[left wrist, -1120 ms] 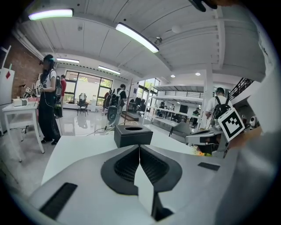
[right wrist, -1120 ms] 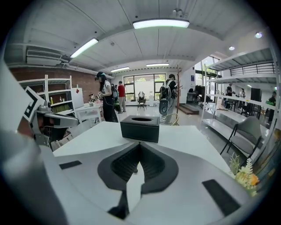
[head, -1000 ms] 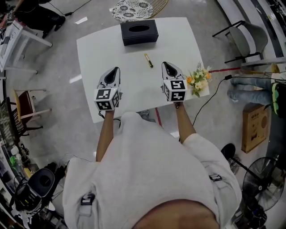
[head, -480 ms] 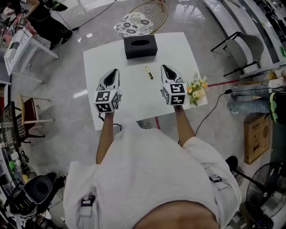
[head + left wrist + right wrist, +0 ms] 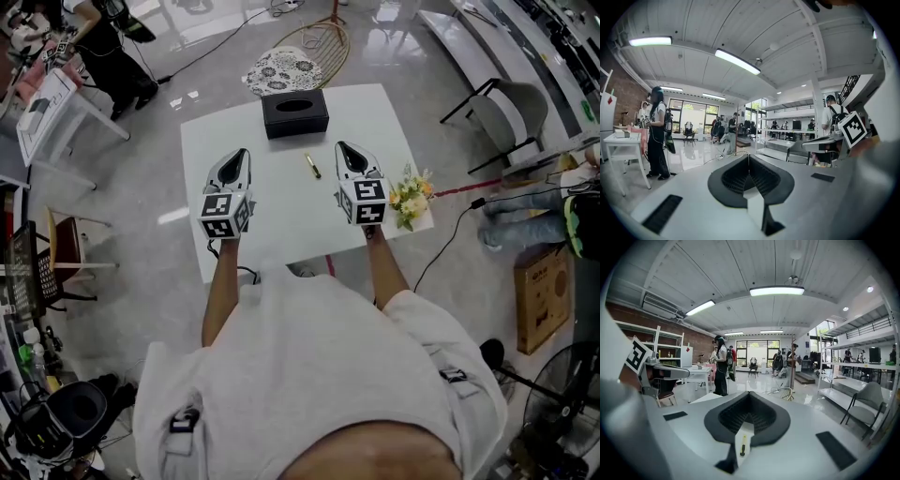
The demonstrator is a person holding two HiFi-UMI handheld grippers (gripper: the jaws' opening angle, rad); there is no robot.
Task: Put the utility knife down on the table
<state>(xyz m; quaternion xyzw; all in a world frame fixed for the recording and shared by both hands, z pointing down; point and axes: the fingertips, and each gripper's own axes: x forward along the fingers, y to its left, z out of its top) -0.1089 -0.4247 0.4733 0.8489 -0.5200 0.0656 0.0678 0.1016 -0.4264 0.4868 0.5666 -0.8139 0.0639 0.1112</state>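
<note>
The utility knife [image 5: 312, 166] lies flat on the white table [image 5: 281, 230]. It is a slim, straight stick, yellow along most of its length and darker at the end nearer the person. Its long axis runs mostly away from the person, with the far end leaning a little to the left. It rests in the gap between the two tools, closer to the right one and touching neither.

The left hand-held gripper [image 5: 240, 156] and the right hand-held gripper [image 5: 344, 151] hover above the table, both clenched with nothing between their black ribbed pads. In the right gripper view the knife [image 5: 743, 445] shows on the tabletop below the closed jaws.

The table is smooth and glossy with rounded corners. A black rectangular tissue box [image 5: 294, 113] with an oval slot stands at the far edge, beyond the knife. A small bunch of yellow and white flowers [image 5: 410, 198] sits at the right edge, just beside the right tool.
</note>
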